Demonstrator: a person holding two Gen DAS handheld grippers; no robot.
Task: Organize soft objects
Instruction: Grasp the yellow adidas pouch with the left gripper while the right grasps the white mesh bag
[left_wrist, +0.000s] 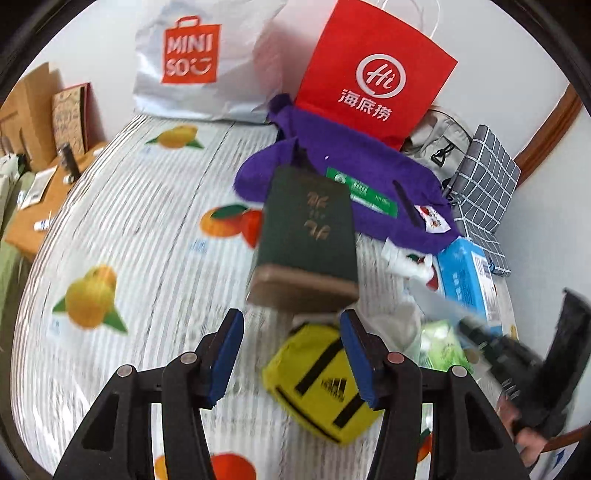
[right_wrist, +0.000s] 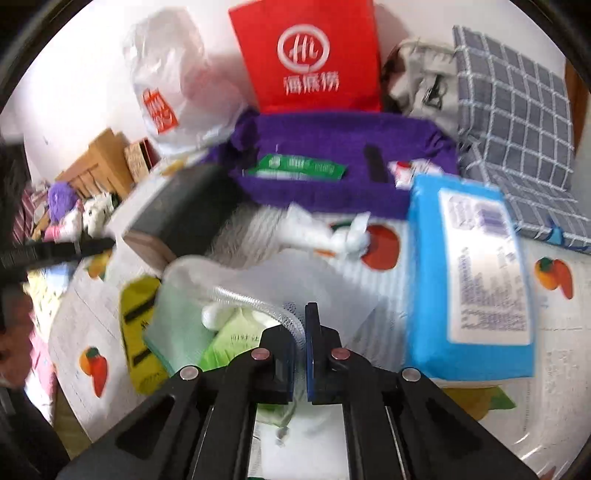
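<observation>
My left gripper (left_wrist: 291, 354) is open and empty above a yellow pouch with black stripes (left_wrist: 317, 384), just behind a dark green box (left_wrist: 306, 229). My right gripper (right_wrist: 301, 350) is shut on the rim of a clear plastic zip bag (right_wrist: 258, 291) that holds green and white packets. A purple cloth (left_wrist: 351, 173) with a green sachet (right_wrist: 295, 168) on it lies further back. A blue tissue pack (right_wrist: 469, 280) lies to the right. The yellow pouch also shows in the right wrist view (right_wrist: 140, 332), left of the bag.
A red paper bag (left_wrist: 373, 70) and a white MINISO bag (left_wrist: 199, 59) stand at the back by the wall. A checked grey cushion (right_wrist: 517, 122) and a beige bag (right_wrist: 421, 77) sit at the back right. The fruit-print cloth (left_wrist: 129, 221) covers the surface.
</observation>
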